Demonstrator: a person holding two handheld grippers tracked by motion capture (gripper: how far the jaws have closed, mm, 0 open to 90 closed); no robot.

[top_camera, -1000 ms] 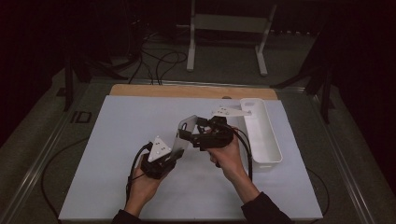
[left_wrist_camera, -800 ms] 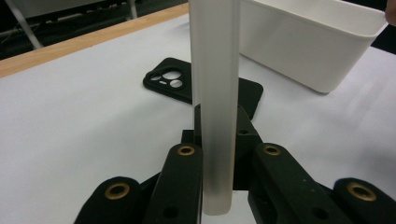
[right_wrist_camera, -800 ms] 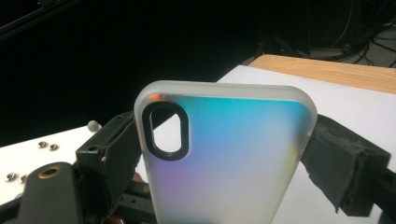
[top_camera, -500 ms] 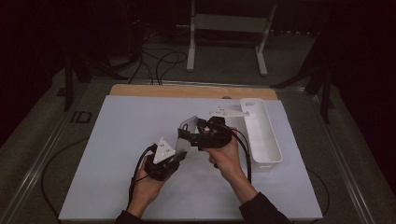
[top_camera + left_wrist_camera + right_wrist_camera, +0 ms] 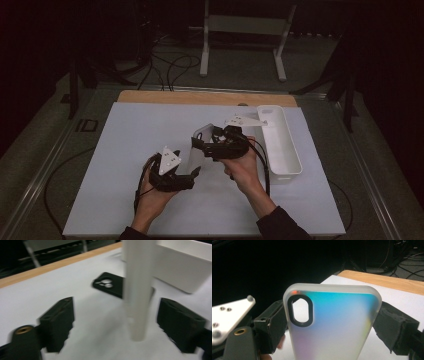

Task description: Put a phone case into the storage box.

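Observation:
A frosted phone case [image 5: 332,325] with an oval camera hole and a rainbow sheen stands upright between my right gripper's [image 5: 332,322] jaws, which press on its two long edges. From above, the case [image 5: 196,159] is held over the white mat by the right gripper [image 5: 205,145]. My left gripper [image 5: 192,175] sits just below and left of it. Its jaws have just been opening. In the left gripper view the case [image 5: 137,290] shows edge-on between the wide jaws of that gripper [image 5: 118,310], touching neither.
A black phone case [image 5: 110,285] lies flat on the mat beyond the held one. A long white tray [image 5: 280,140] stands at the mat's right side, close to the right hand. A wooden strip [image 5: 205,97] borders the far edge.
The left gripper's jaws have come apart around the case's lower end and the left hand has shifted slightly. The right hand and the case have stayed put.

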